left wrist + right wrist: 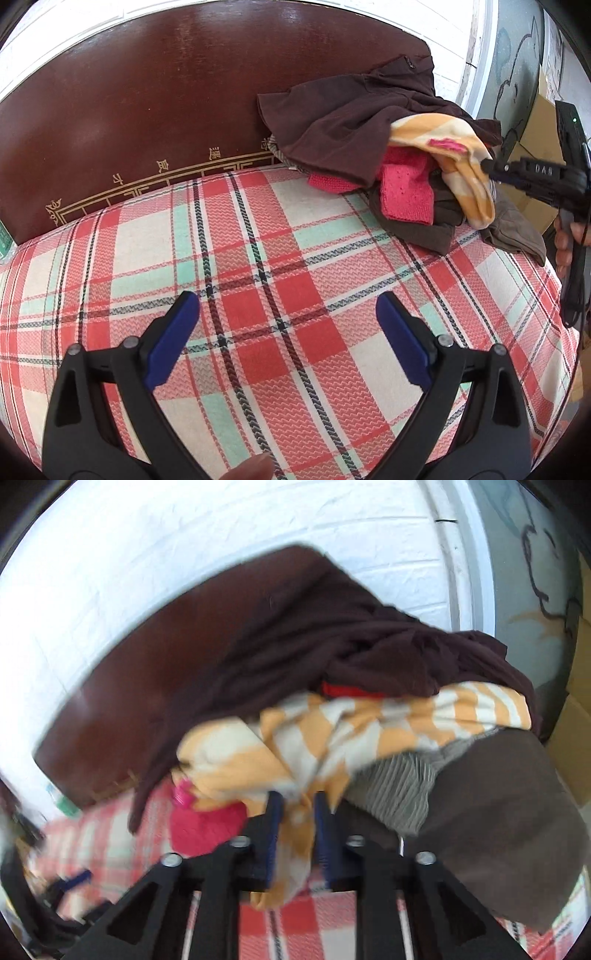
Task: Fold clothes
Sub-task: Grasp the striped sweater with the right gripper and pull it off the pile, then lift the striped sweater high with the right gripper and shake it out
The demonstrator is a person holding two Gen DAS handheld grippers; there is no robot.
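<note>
A pile of clothes [369, 147] lies at the far right of the plaid bed cover [258, 277]: a dark brown garment [343, 122] on top, a pink knit piece [404, 195] and an orange-and-white striped garment [454, 162]. My right gripper [297, 808] is shut on the striped garment [332, 734], which hangs down between its blue pads [273, 834]. It shows at the right edge of the left wrist view [491, 168]. My left gripper [288, 306] is open and empty, above the bare plaid cover, well short of the pile.
A dark brown headboard [147, 110] with gold trim stands behind the bed against a white brick wall [450, 44]. A grey ribbed garment [399, 786] and a brown garment [498, 812] lie at the pile's right. Cardboard boxes [539, 122] stand beside the bed.
</note>
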